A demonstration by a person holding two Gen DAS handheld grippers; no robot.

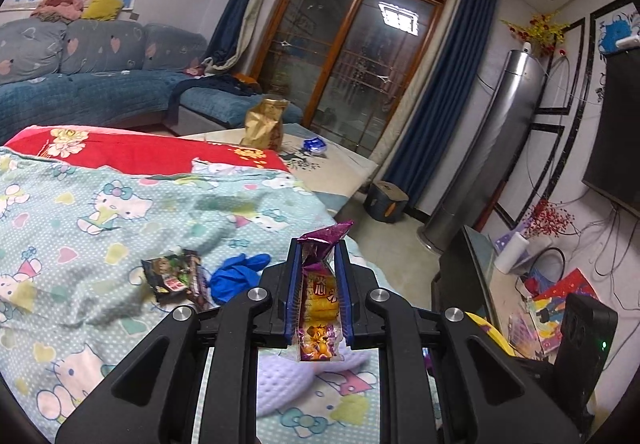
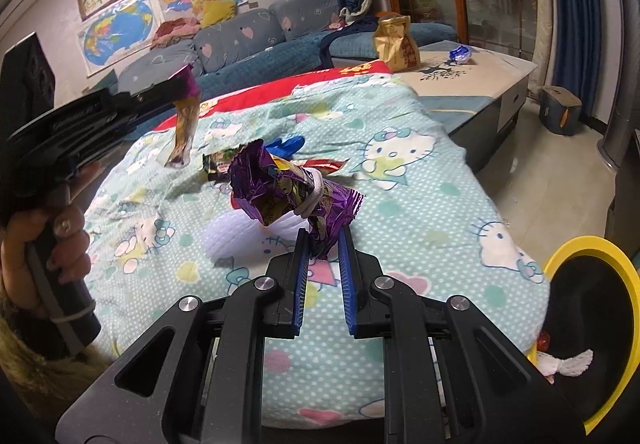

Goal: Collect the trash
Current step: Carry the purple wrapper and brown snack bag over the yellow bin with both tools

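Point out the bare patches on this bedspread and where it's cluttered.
Free: the bedspread right of the blue glove, out to its edge, and the near strip above the yellow-rimmed bin. Crowded: the middle, where the dark snack wrapper, glove and white dimpled object lie close.

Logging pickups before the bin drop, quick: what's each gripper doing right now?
Left gripper: shut on the purple-and-yellow snack wrapper.
Right gripper: shut on the crumpled purple wrapper.
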